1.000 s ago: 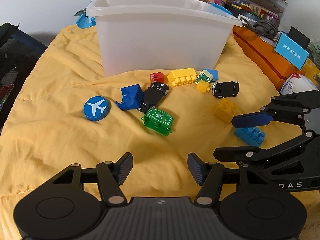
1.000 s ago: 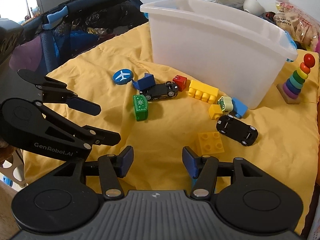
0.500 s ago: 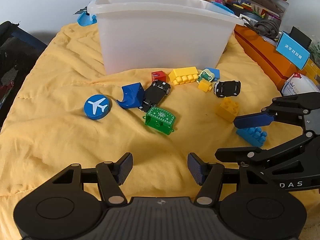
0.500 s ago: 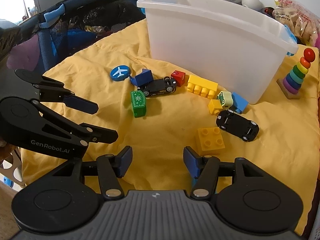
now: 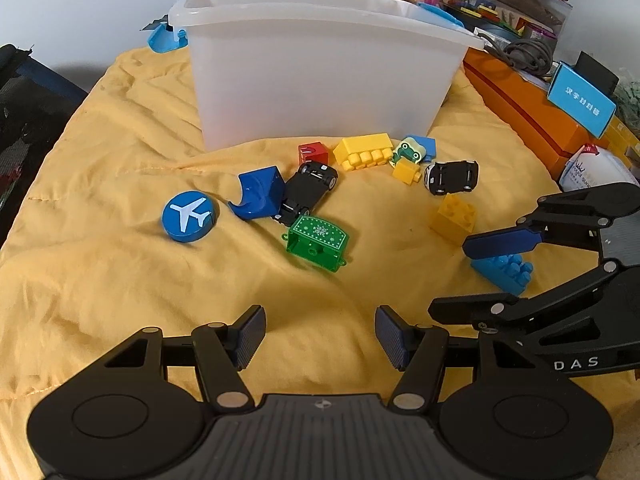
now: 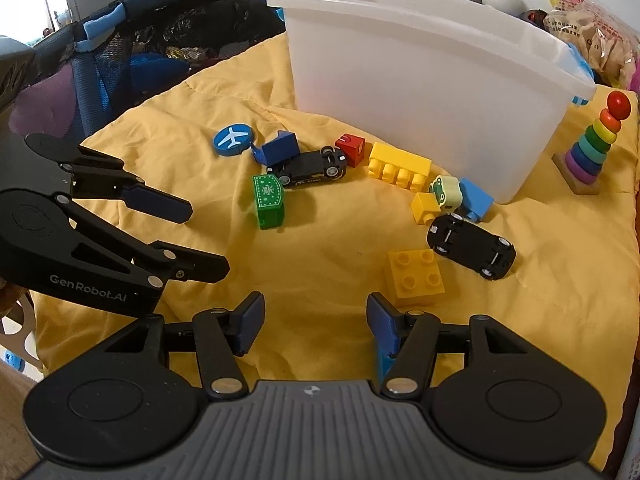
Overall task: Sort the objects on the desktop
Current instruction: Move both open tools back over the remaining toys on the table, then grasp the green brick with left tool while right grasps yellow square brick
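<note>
You've closed in on the white bin (image 5: pixel 320 80); toys (all still outside it) unmoved. Left gripper (image 5: pixel 320 334) and right gripper (image 6: pixel 314 322) wide open, empty. Nothing sorted yet.

Quilted yellow cloth (image 5: pixel 100 280), matt and wrinkled. Translucent, smooth plastic bin (image 5: pixel 320 80). Glossy plastic bricks: yellow brick (image 6: pixel 414 278), green chest (image 5: pixel 318 242). Glossy black toy car (image 6: pixel 472 246). Painted ring stacker (image 6: pixel 592 148), lower part wood-like.

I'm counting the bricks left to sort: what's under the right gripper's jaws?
A light blue studded brick lies on the yellow blanket beneath the open right gripper. The upper jaw covers its far edge, so anything else tucked under there cannot be seen.
</note>
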`<state>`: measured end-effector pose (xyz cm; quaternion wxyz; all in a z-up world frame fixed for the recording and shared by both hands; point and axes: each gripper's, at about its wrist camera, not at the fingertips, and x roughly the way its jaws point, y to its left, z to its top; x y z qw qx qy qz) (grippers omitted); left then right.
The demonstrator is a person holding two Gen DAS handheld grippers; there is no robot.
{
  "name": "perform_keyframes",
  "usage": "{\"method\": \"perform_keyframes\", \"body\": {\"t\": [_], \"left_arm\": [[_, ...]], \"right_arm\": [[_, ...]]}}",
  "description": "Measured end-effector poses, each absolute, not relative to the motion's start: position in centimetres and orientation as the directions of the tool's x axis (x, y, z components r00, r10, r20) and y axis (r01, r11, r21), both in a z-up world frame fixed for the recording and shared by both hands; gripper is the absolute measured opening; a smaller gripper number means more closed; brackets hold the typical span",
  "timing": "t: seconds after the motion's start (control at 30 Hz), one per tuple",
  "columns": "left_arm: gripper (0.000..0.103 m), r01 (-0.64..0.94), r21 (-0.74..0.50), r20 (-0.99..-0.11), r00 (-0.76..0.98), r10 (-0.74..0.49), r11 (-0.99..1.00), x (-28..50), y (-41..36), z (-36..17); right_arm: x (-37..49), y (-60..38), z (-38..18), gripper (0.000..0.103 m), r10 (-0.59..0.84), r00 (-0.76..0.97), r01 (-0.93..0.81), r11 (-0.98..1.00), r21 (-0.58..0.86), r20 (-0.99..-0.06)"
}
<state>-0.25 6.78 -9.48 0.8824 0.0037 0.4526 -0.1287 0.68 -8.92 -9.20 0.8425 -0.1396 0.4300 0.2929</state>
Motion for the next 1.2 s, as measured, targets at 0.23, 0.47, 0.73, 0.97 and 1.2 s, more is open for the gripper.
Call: {"method": "perform_keyframes", "body": {"t": [0.23,0.47,0.73,0.97,1.2], "left_arm": [[0.064,0.227,-0.187,-0.766,0.575,-0.287,0.956,1.1,6.9,-8.4],[0.061,0.298,0.03,-0.785,0.597,-0.163,0.954,4.0,3.7,-8.4],[0.044,0.336,-0.139,-0.777,0.546,-0.314,0.931,3.6,4.2,-9.2],[0.044,0.484,-0.227,-0.74,0.478,-0.472,0.845,0.5,2.0,-10.0],[0.05,0.369,-0.147,-0.757,0.554,-0.345,0.918,-0.9,3.9,-9.6]], "right_arm": [[0.5,-9.1,-8.3,0.057,0.371,0.512,-0.616,0.787,-0.03,-0.775],[1.6,-12.3,-7.2,0.058,0.292,0.603,-0.476,0.878,-0.041,-0.743],[1.4,-14.4,-7.9,0.058,0.26,0.589,-0.394,0.919,0.009,-0.765],[0.9,-14.5,-8.2,0.058,0.264,0.586,-0.399,0.917,0.011,-0.766],[0.7,-13.3,-7.6,0.059,0.311,0.582,-0.455,0.89,0.016,-0.752]]}}
